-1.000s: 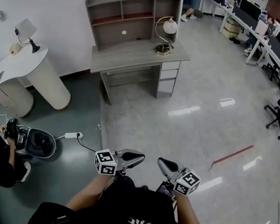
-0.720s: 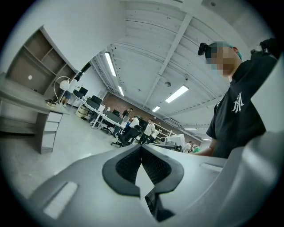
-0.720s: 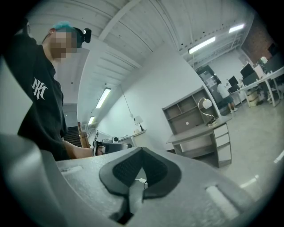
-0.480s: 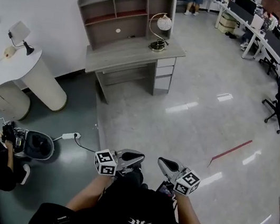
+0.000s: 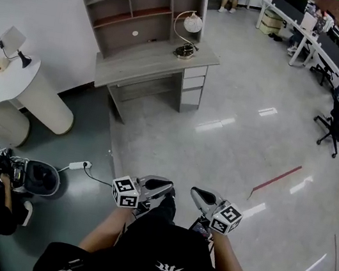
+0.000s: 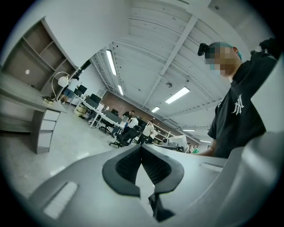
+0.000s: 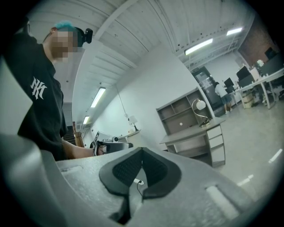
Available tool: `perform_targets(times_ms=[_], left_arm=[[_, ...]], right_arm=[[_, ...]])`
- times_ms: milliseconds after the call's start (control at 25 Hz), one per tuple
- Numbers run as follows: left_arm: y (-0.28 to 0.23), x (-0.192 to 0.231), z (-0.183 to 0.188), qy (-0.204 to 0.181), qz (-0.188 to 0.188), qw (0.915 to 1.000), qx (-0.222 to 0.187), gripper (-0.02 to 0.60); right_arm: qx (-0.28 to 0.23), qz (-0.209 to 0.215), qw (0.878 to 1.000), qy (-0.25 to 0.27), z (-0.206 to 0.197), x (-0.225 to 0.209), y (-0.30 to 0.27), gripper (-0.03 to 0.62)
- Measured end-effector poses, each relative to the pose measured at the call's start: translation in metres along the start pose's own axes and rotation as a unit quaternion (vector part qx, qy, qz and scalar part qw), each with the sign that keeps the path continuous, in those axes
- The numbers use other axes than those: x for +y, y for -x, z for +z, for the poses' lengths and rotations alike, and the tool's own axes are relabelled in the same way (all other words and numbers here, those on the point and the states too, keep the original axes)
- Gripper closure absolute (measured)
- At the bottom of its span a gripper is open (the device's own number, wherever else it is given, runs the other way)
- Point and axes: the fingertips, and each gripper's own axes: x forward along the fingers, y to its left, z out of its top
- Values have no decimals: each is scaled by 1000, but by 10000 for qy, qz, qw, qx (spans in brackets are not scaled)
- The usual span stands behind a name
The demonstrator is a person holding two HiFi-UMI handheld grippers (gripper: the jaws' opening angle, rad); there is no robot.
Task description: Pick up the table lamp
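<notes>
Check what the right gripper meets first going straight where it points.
Nothing near: the right gripper faces open floor, then probably the white wall left of the grey desk. Depth unclear.

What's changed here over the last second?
In the head view the desk and table lamp have slid left and slightly up as the wearer's view shifted. Nothing was gripped or released. The left gripper and right gripper stay shut, empty, side by side, far from the table lamp.
</notes>
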Motion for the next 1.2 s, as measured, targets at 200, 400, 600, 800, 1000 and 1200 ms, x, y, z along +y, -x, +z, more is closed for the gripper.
perform_targets(times_ms=[200, 400, 600, 800, 1000, 1200], left_arm=[[-13, 26, 14, 43, -31, 10000, -17, 589], [-23, 64, 36, 43, -14, 9999, -123, 589], [-27, 104, 67, 81, 42, 9996, -277, 589], [-32, 145, 96, 74, 92, 9992, -374, 589], [-36, 187, 120, 43, 104, 9990, -423, 589], [-41, 224, 146, 1, 118, 9987, -506, 589]], right_arm=[[7, -124, 9999, -25, 9, -26, -5, 592], [71, -138, 9999, 28, 25, -59, -26, 592], [138, -94, 9998, 108, 53, -88, -58, 592], [196, -39, 9996, 194, 77, -121, -89, 592], [243, -20, 9994, 227, 94, -155, -122, 592], [241, -25, 9994, 259, 113, -185, -153, 592]])
